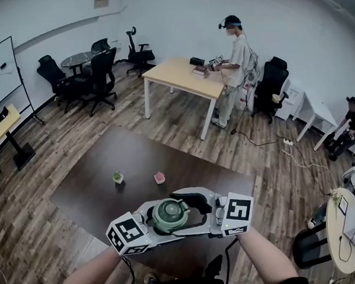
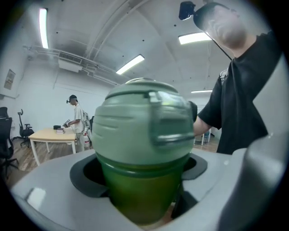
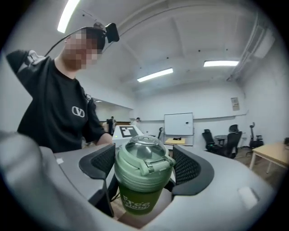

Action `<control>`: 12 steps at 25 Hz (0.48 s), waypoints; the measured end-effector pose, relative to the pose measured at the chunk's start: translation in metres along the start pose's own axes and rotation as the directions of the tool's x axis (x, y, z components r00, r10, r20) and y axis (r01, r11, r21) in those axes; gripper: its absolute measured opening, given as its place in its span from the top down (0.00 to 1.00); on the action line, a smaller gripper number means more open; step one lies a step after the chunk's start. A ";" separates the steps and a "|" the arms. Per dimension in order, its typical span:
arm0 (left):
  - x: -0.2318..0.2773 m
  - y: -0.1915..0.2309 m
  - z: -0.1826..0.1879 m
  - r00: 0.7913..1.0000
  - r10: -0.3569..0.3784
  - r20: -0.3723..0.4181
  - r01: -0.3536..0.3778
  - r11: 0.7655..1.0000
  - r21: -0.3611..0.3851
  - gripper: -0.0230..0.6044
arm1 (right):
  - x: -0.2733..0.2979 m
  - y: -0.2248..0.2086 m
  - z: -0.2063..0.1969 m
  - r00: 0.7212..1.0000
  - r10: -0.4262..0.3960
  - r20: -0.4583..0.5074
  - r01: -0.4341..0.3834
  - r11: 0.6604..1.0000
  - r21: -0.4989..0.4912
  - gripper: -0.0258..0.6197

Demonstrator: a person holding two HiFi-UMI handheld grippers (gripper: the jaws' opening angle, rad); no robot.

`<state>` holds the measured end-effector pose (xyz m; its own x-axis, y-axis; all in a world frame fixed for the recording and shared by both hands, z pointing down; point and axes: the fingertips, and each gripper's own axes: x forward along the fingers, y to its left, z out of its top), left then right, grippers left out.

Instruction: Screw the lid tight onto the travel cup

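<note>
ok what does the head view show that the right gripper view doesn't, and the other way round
Only the head view: the dark table below, with a small potted plant and a pink object on it. Only the right gripper view: white print on the travel cup's green body, and the white logo on the wearer's shirt. Both: the cup with its pale green lid, sitting between gripper jaws.
</note>
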<state>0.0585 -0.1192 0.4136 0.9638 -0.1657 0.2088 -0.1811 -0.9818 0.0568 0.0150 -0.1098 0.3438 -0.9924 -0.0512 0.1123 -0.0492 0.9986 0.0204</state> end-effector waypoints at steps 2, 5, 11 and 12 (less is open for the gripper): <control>-0.001 0.011 -0.004 0.999 0.052 -0.001 -0.052 0.999 -0.012 0.30 | 0.003 -0.010 -0.002 0.983 -0.179 0.031 0.177 0.983 0.050 0.33; -0.001 0.021 -0.012 0.993 0.113 -0.014 -0.114 0.993 -0.028 0.30 | 0.006 -0.021 -0.011 0.879 -0.476 -0.006 0.473 0.872 0.127 0.33; 0.013 0.021 -0.024 0.991 0.136 -0.007 -0.136 0.988 -0.066 0.30 | 0.000 -0.025 -0.028 0.632 -0.762 -0.142 0.775 0.618 0.131 0.34; 0.014 0.021 -0.025 0.991 0.136 -0.003 -0.136 0.988 -0.071 0.30 | 0.001 -0.026 -0.029 0.638 -0.757 -0.143 0.770 0.626 0.123 0.33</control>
<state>0.0629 -0.1402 0.4418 0.9298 -0.2972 0.2172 -0.3237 -0.9411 0.0976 0.0190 -0.1357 0.3718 -0.5798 -0.7903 0.1985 -0.8089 0.5875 -0.0235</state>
